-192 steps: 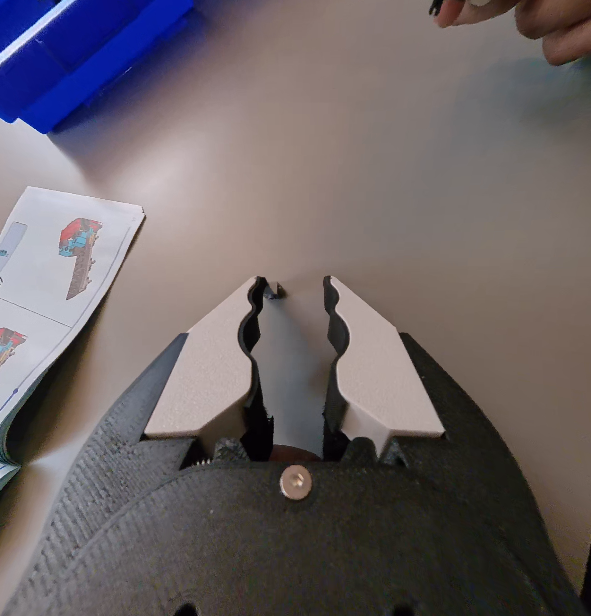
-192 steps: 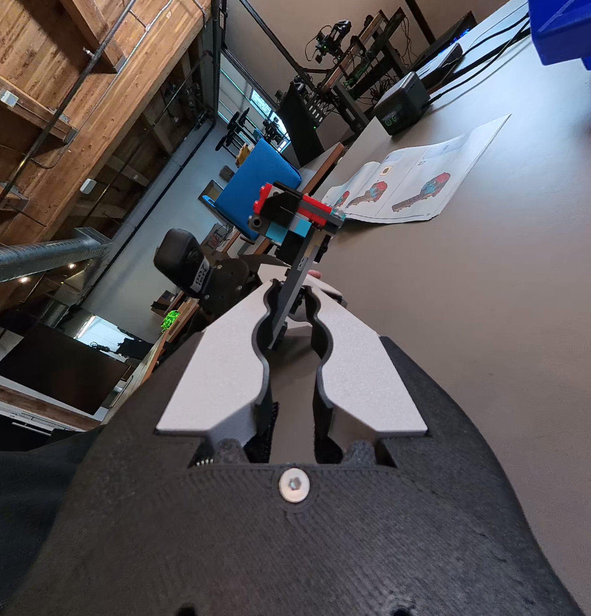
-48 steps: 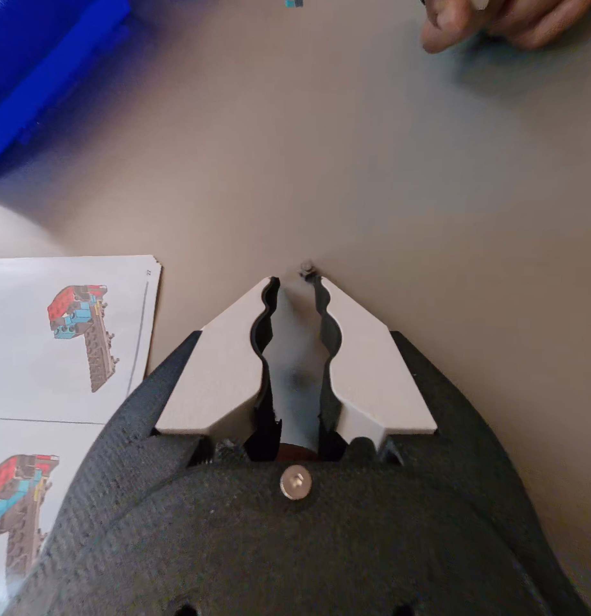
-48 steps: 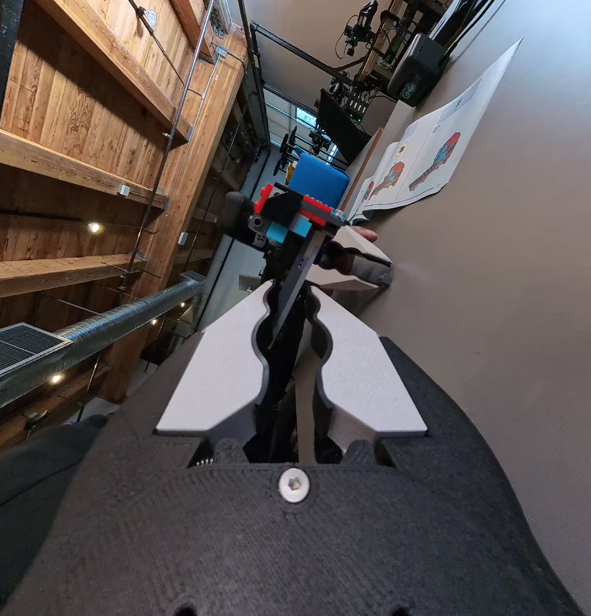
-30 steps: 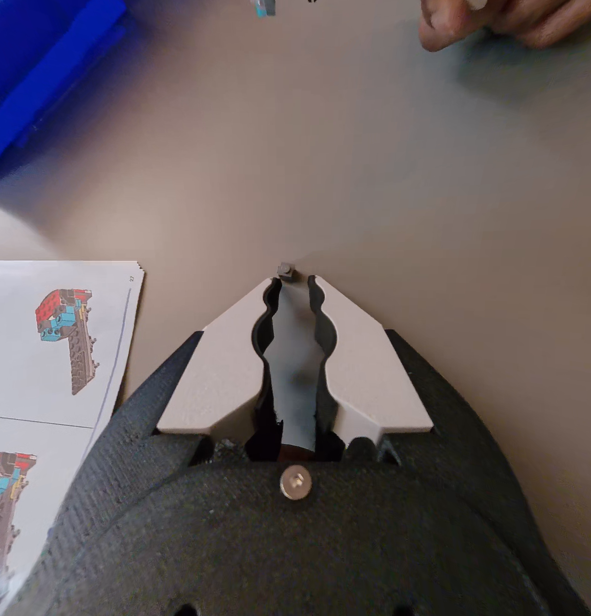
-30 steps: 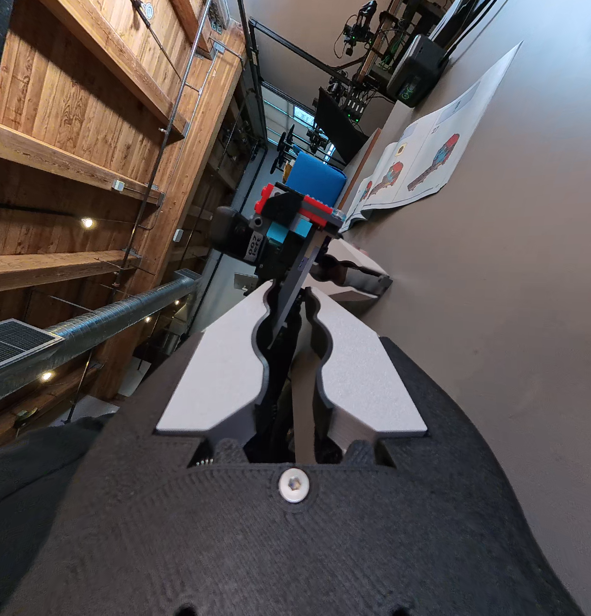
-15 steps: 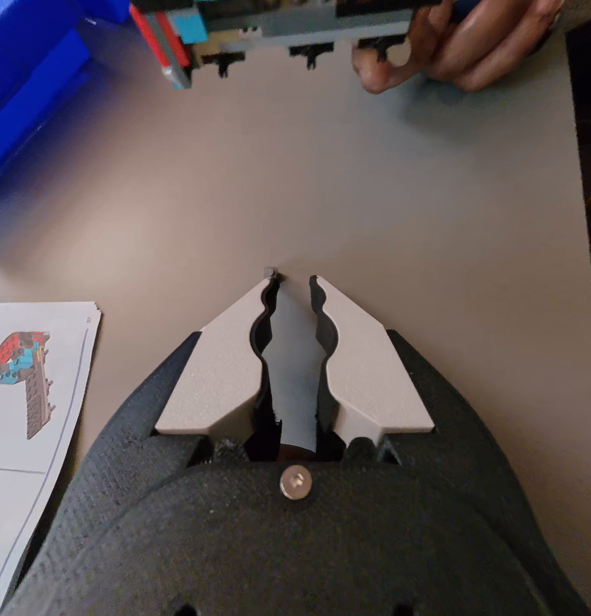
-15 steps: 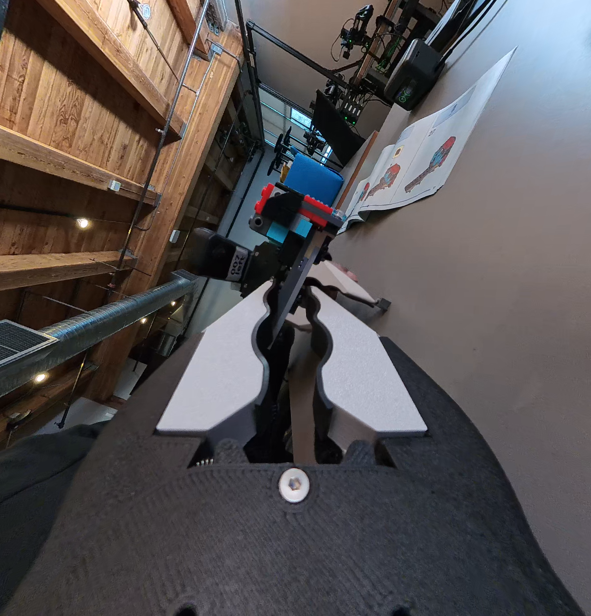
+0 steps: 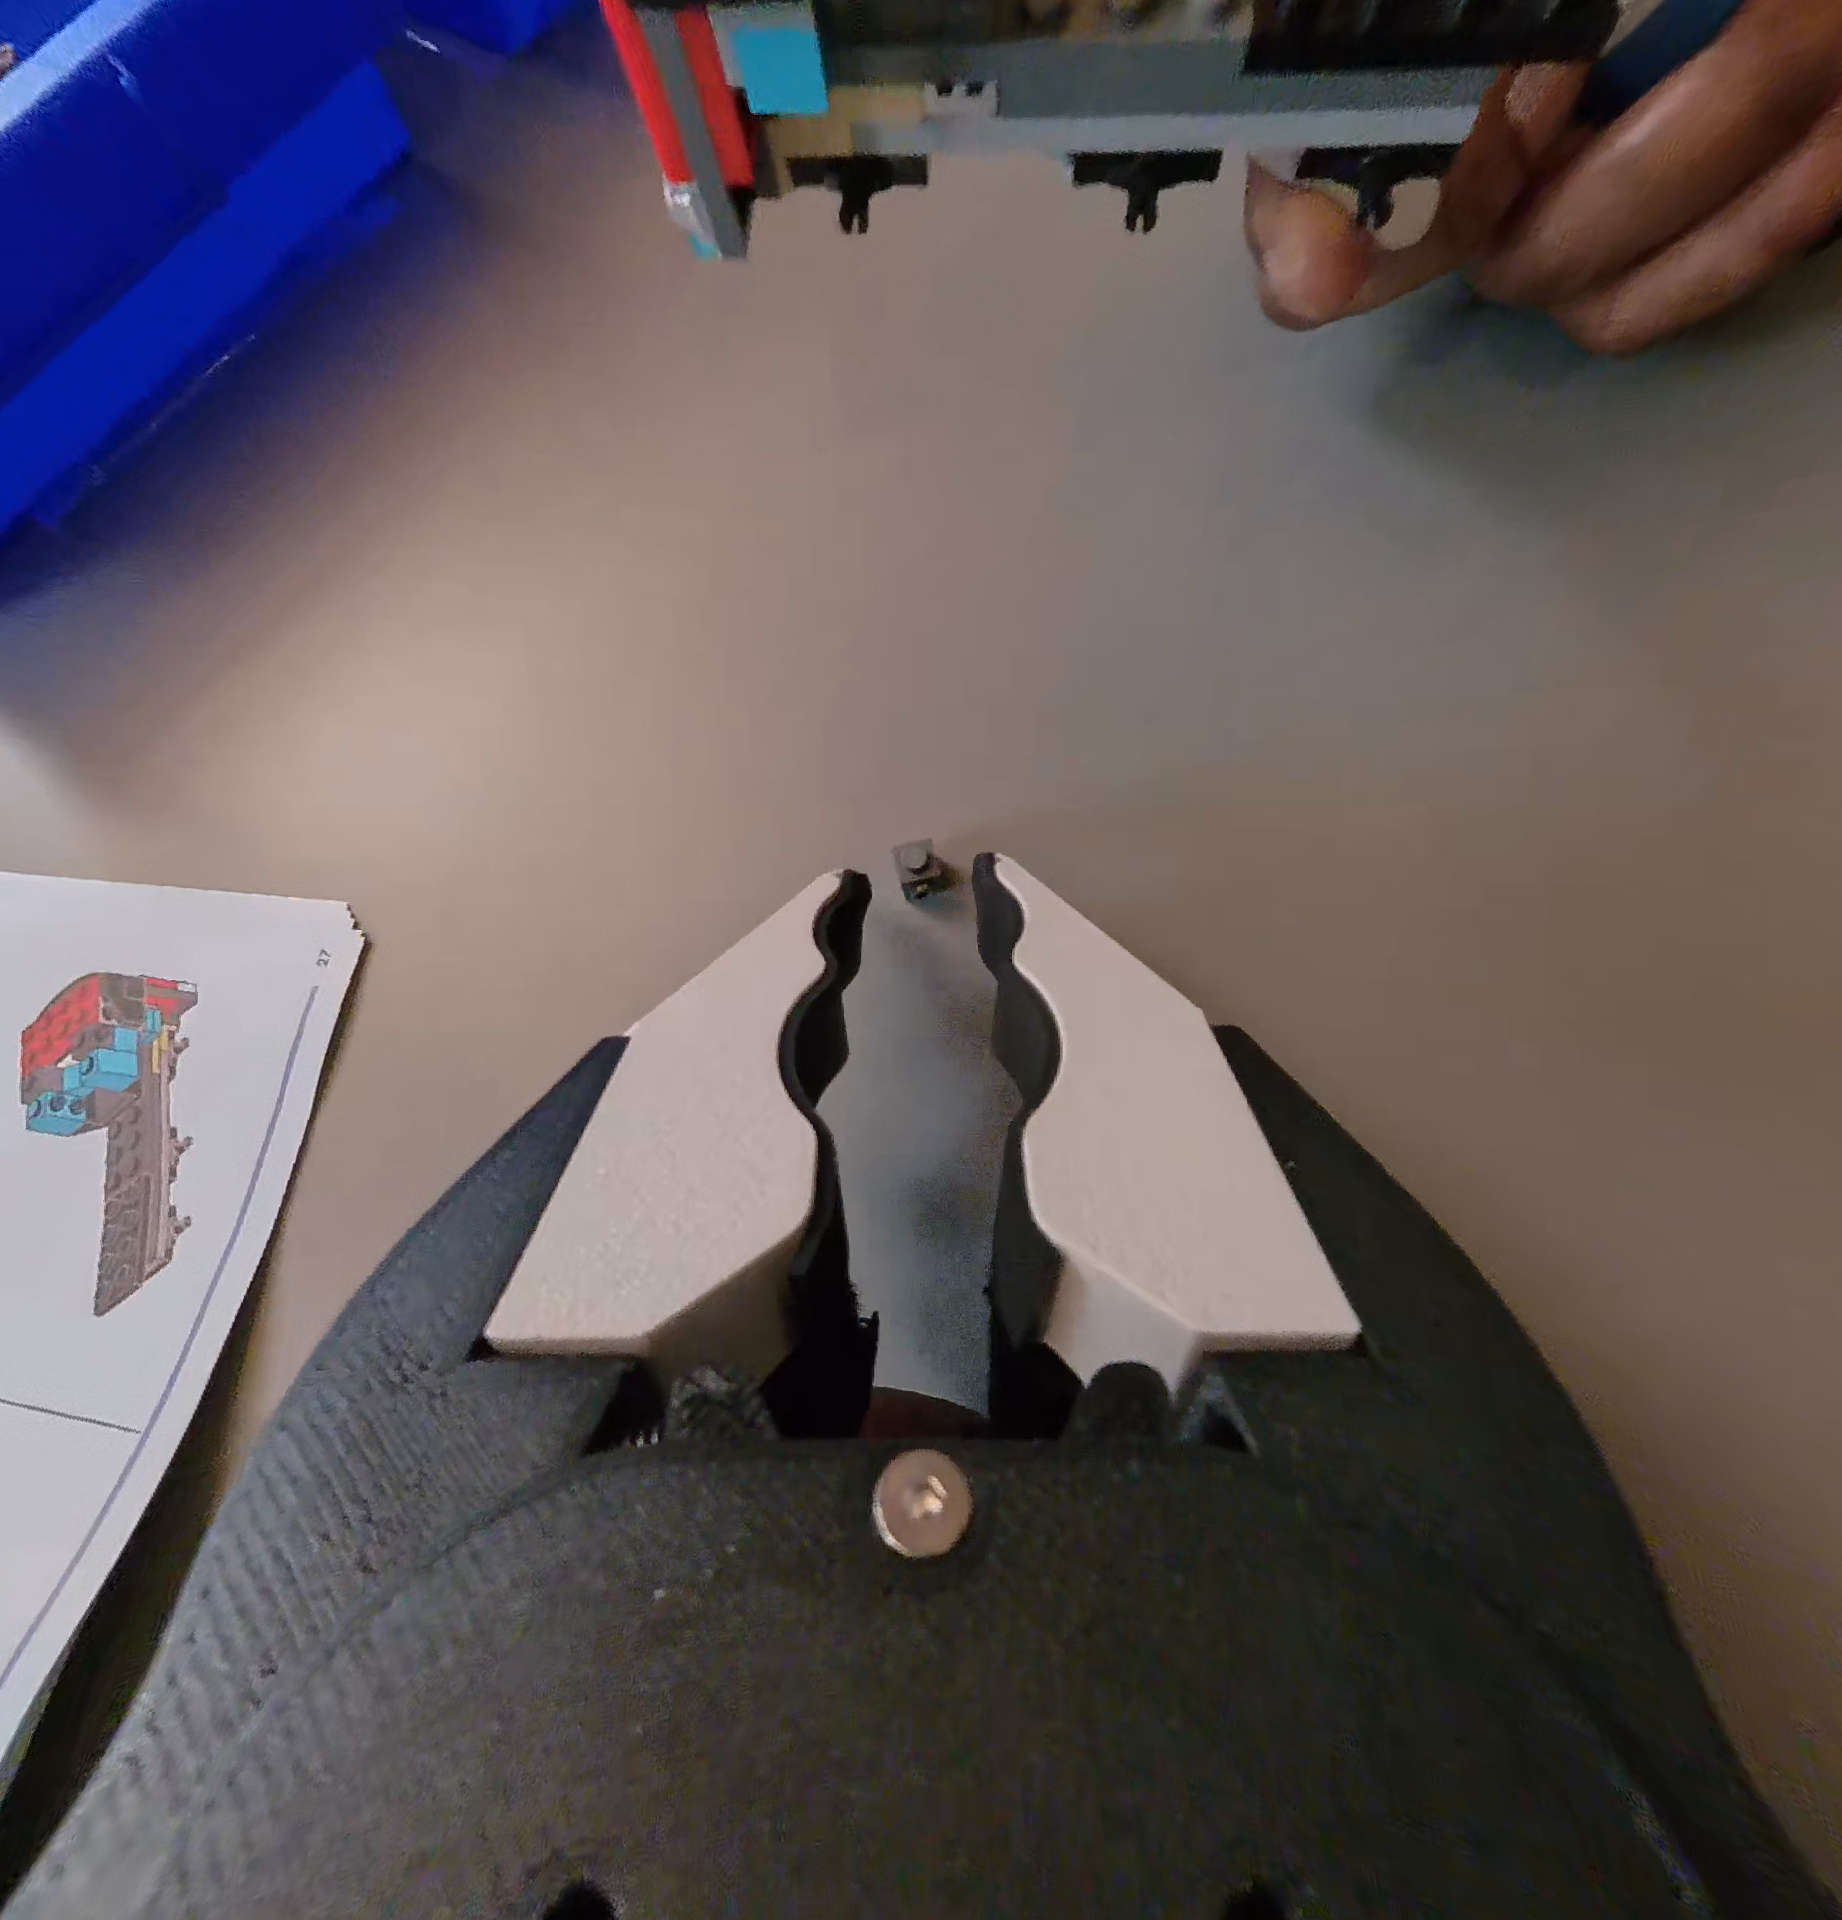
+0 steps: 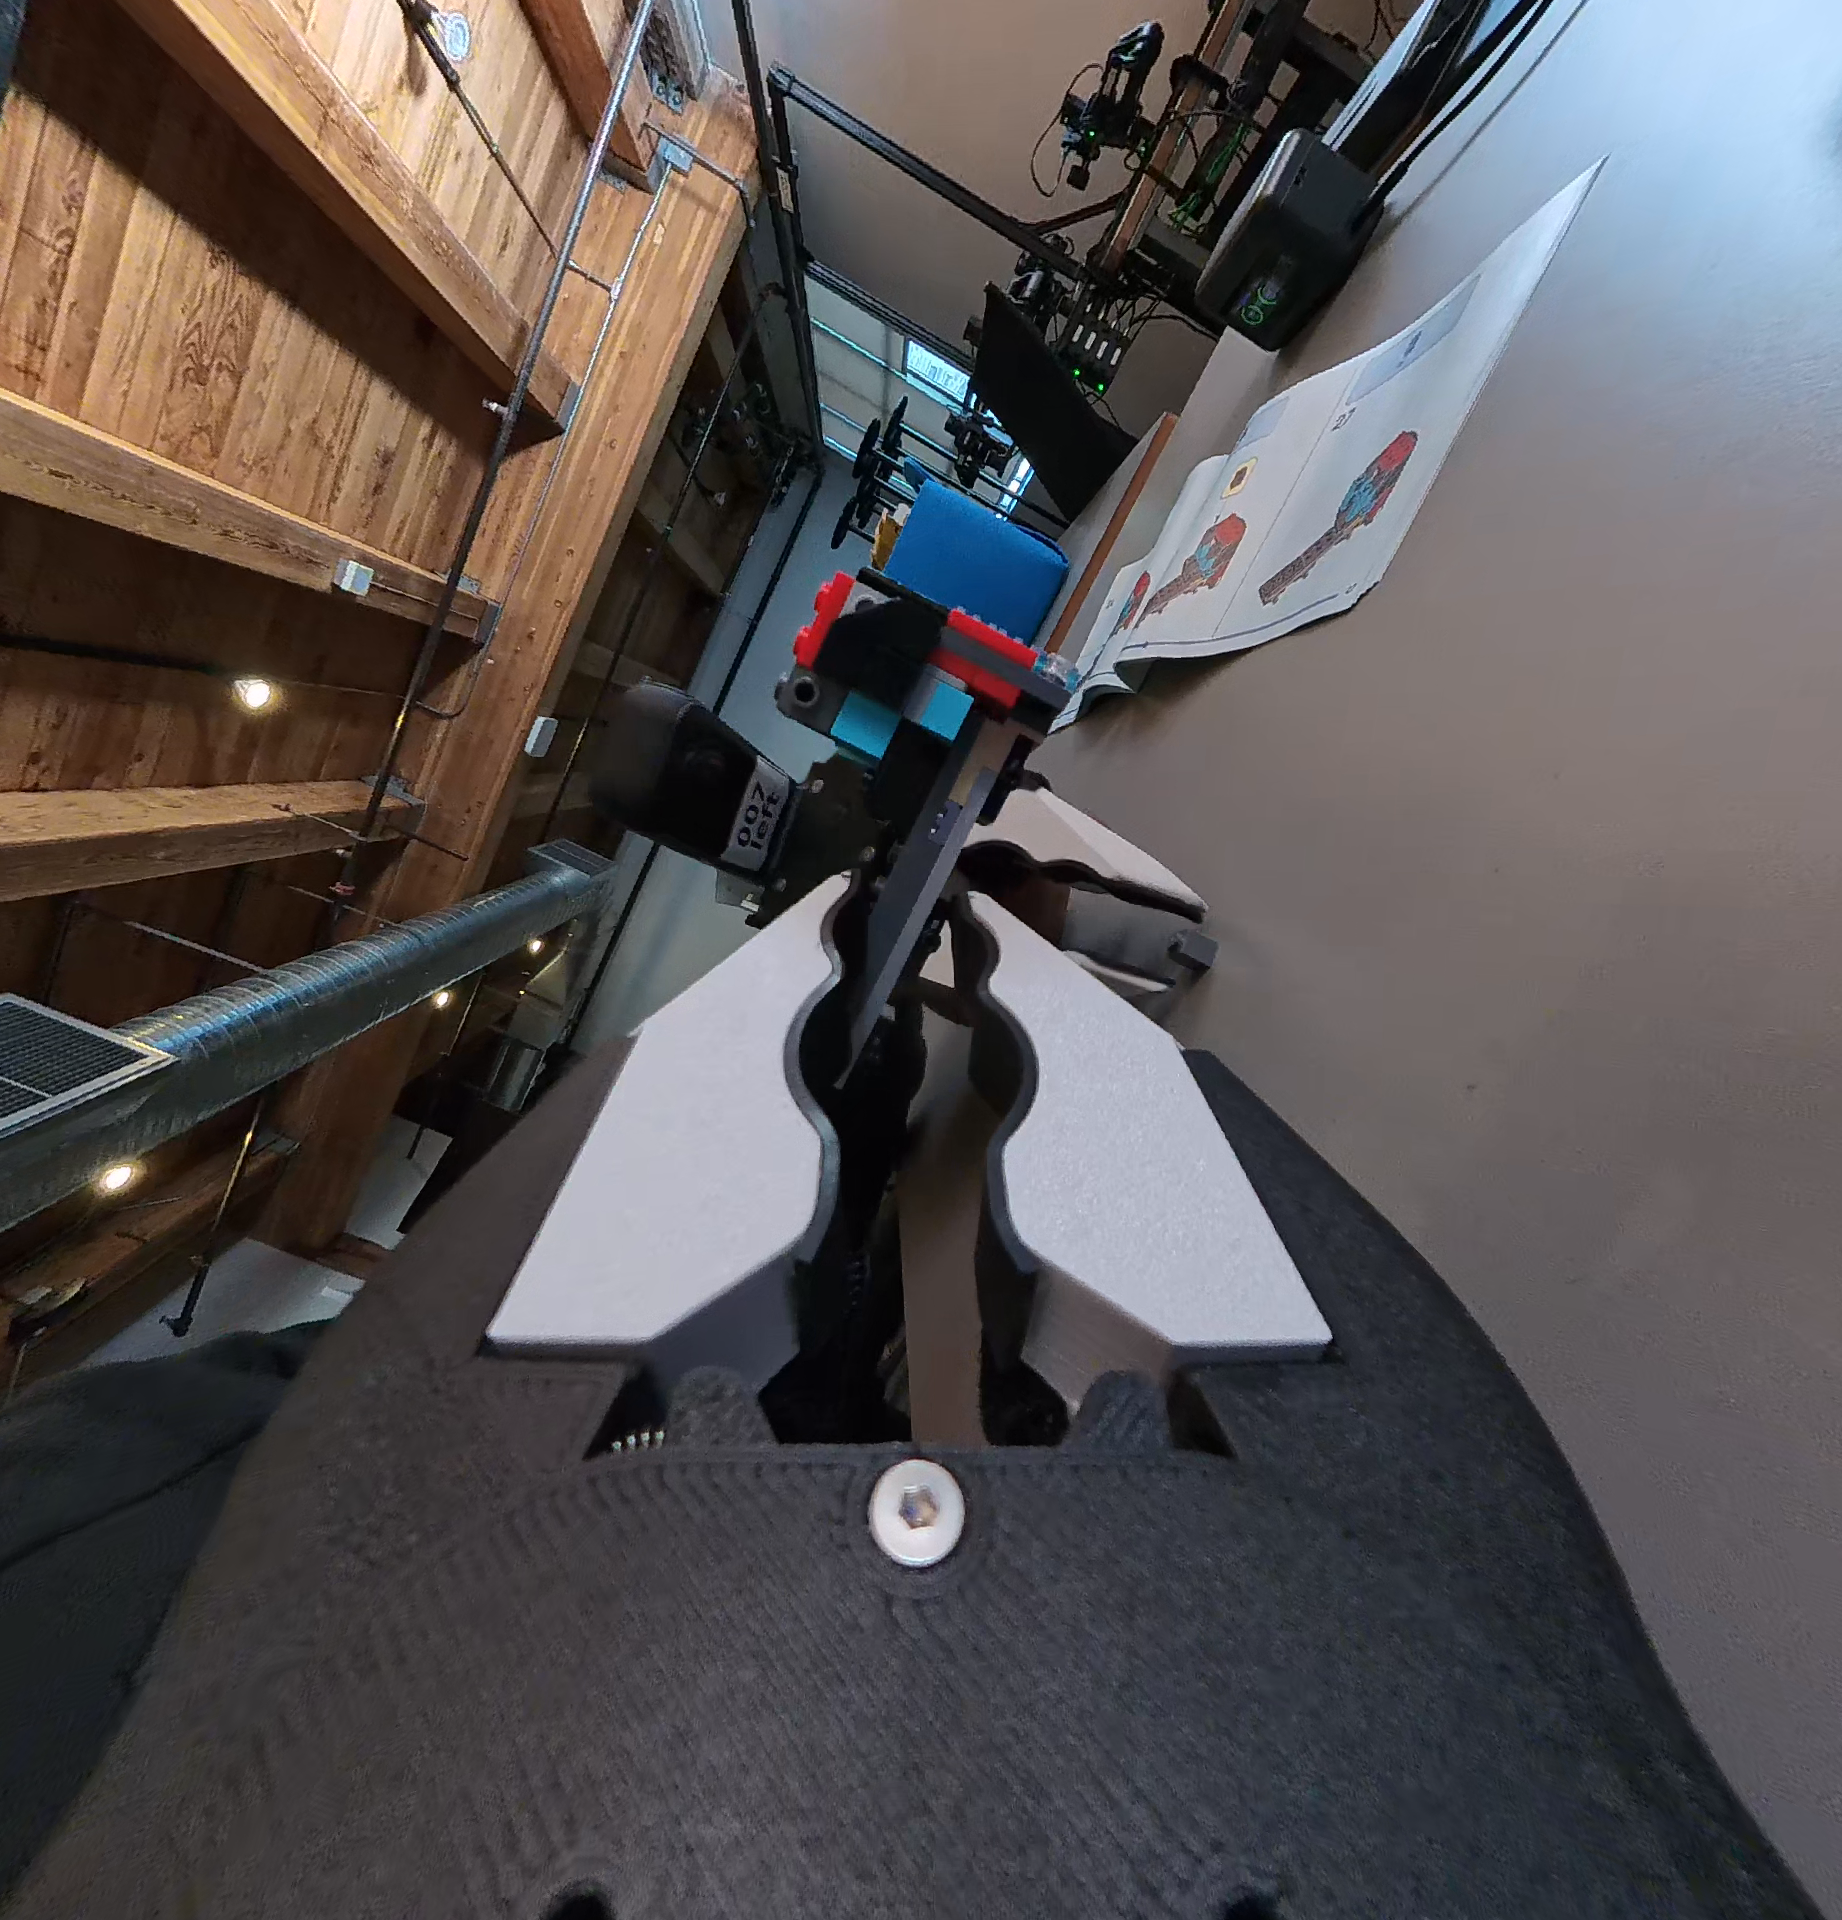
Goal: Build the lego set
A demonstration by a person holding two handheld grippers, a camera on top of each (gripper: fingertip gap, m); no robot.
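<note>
left gripper (image 9: 917, 871) jaws ajar around brick (image 9: 919, 871), right gripper (image 10: 901, 914) clamping model (image 10: 922, 727)

Soft, even light — wide-angle bending at the edges, the lego model (image 9: 1052, 94) blurred.

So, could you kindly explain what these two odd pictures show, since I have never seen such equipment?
Each picture comes from a camera on a hand-held two-finger gripper, looking along its grey fingers. The left gripper points down at the grey-brown table, its fingers open around a tiny dark grey lego piece lying there. The right gripper, turned sideways, is shut on a long grey plate of the half-built red, teal and black lego model. A white instruction booklet and blue plastic bin lie nearby.
</note>
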